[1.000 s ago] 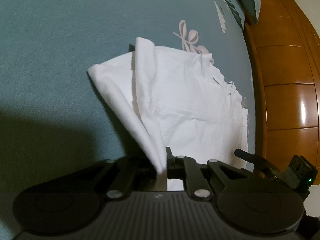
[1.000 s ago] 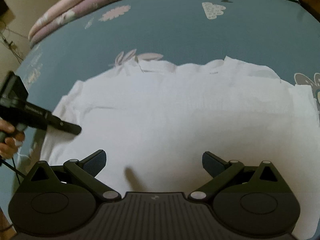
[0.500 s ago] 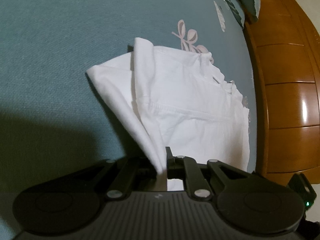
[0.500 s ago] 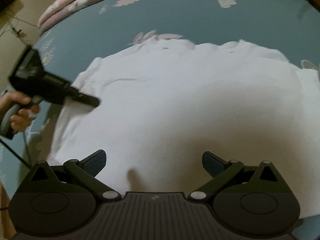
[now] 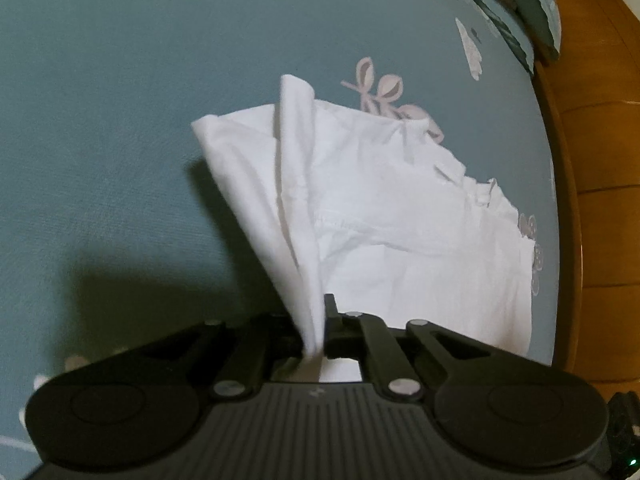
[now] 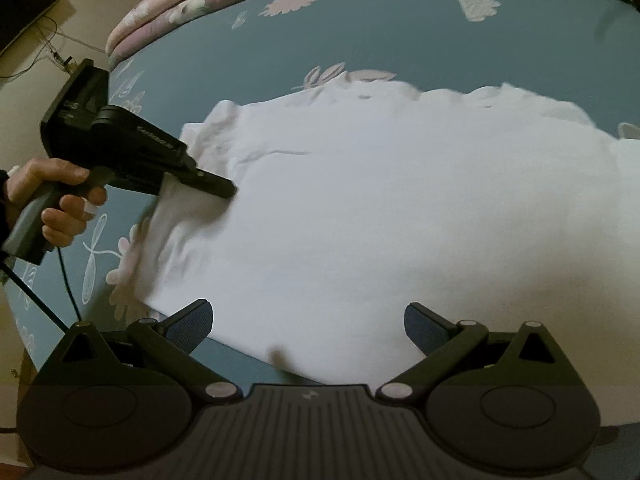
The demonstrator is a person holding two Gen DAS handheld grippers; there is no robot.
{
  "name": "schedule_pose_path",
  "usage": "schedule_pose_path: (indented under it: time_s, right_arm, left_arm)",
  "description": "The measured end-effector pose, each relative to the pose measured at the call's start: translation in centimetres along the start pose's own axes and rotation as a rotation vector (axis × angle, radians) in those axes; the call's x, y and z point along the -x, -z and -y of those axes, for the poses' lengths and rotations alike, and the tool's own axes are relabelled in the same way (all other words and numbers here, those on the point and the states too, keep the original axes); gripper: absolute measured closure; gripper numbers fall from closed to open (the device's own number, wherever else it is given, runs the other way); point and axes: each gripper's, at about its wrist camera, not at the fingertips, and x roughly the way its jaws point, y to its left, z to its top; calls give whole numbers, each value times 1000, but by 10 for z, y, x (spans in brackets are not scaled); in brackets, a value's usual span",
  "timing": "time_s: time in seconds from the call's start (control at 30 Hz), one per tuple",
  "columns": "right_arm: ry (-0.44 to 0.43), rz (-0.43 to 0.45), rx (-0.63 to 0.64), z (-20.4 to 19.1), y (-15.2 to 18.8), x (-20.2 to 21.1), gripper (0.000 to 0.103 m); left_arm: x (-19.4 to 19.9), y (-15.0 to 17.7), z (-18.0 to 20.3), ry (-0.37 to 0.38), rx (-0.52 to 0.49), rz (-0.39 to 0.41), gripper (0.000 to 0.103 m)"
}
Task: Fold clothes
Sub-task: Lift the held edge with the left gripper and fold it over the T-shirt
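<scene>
Your right claw (image 6: 308, 326) hangs over the near edge of the white garment (image 6: 400, 216), its jaws spread wide with nothing between them. The garment lies spread on the blue flowered bed (image 6: 380, 36). At its left side your left hand (image 6: 52, 196) holds the left claw (image 6: 224, 190), whose tip touches a lifted fold of the cloth.

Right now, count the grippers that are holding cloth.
1. The left gripper is shut on a lifted edge of the white garment. The right gripper is open above it, holding nothing.
</scene>
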Motion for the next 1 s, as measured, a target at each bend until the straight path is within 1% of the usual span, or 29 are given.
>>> schedule_pose_path:
  time_s: [0.1,0.23,0.33,0.43,0.6,0.8,1.0]
  right_arm:
    - [3,9,-11,12,3,11,0]
    - [15,18,-1,28,7,26,0]
    - [25,23,-1,42,9,35,0]
    - [29,30,-2,55,10,45,0]
    - [21,37,2,69,11,56,0]
    - [3,38,0,85,17,67,0]
    - [11,43,-17,105,25,82,0]
  left_arm:
    - [11,4,11,-6,28,21,99]
    - [25,11,35,20,43,42,99]
    - [28,15,56,22,48,40,99]
    - [29,18,71,37,83,32,99]
    - [31,22,95,36,120,35,99]
    - [25,29,137,61,131,26,99]
    - [1,31,178,87,110,-8,99]
